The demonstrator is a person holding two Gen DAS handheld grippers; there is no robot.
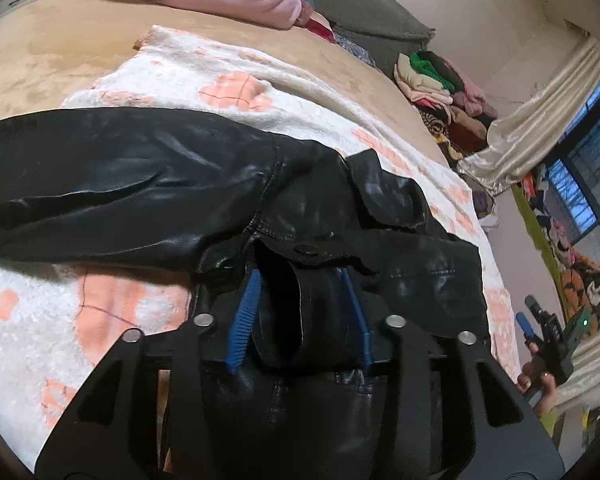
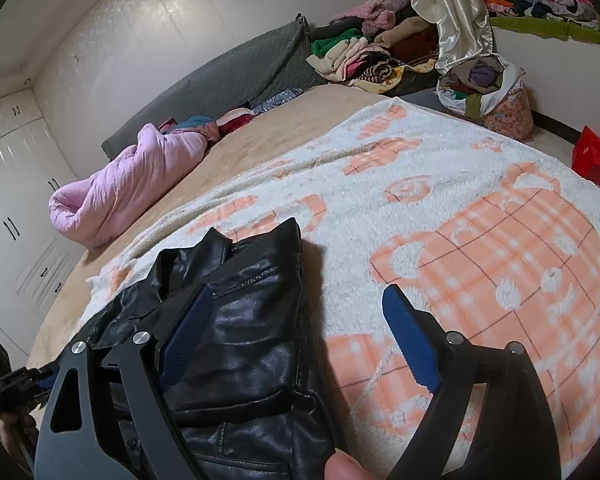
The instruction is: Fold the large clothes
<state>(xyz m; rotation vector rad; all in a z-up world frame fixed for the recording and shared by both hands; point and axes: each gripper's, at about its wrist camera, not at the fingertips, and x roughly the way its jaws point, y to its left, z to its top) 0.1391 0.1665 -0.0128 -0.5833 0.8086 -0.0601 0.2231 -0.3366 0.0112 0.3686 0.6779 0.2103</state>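
Observation:
A black leather jacket (image 1: 147,184) lies on a white blanket with orange prints (image 1: 235,80) on the bed. Its sleeve stretches to the left. My left gripper (image 1: 300,292) is shut on a fold of the jacket near a snap button, leather bunched between the blue pads. In the right wrist view the jacket (image 2: 243,320) lies folded at lower left. My right gripper (image 2: 300,304) is open, its left finger over the jacket's edge and its right finger (image 2: 410,340) over the blanket (image 2: 480,240). The right gripper also shows far right in the left wrist view (image 1: 540,332).
A pink quilt (image 2: 127,184) lies rolled at the bed's head by a grey headboard (image 2: 227,76). A pile of clothes (image 2: 372,52), a full laundry bag (image 2: 488,88) and a red bag (image 2: 596,160) stand beyond the bed. White wardrobes (image 2: 15,184) are at left.

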